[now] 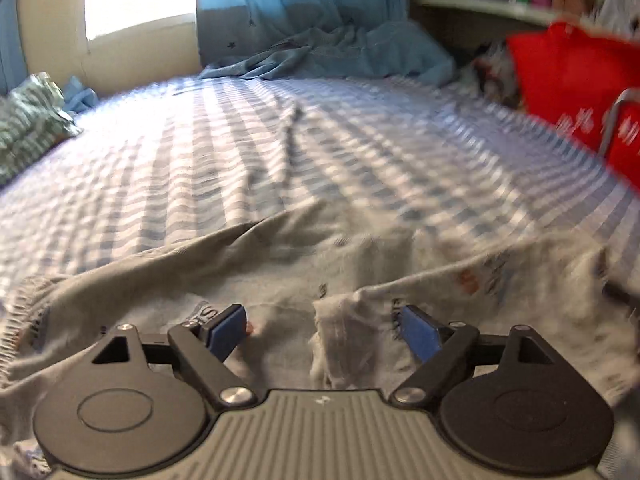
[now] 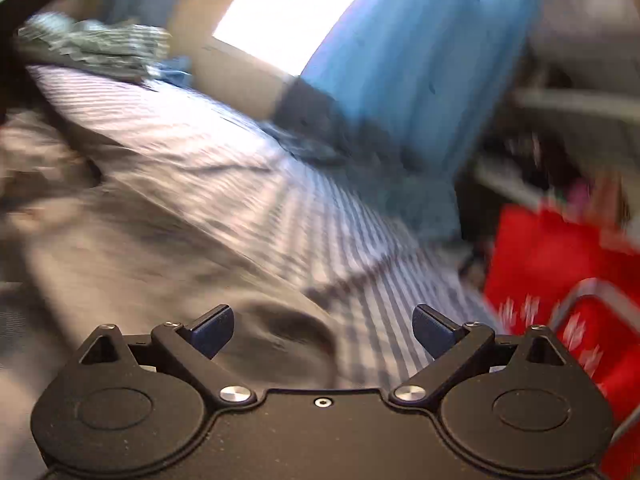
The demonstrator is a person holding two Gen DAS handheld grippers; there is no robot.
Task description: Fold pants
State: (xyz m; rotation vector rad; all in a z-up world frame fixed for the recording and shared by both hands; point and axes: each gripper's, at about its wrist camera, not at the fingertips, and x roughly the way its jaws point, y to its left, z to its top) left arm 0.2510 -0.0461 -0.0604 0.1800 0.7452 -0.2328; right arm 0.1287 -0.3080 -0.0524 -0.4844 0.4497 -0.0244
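Both the left gripper point(image 1: 323, 330) and right gripper point(image 2: 323, 330) had released jaws above the pants point(image 1: 280, 248) on the bed point(image 1: 240, 140); the red bag point(image 1: 576, 80) stood right, contents unseen.

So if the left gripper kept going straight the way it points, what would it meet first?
Most likely the pants: the left gripper is open right over the grey fabric, with a raised fold between its fingers. Beyond that lies the striped bedsheet. Blur makes depth uncertain.
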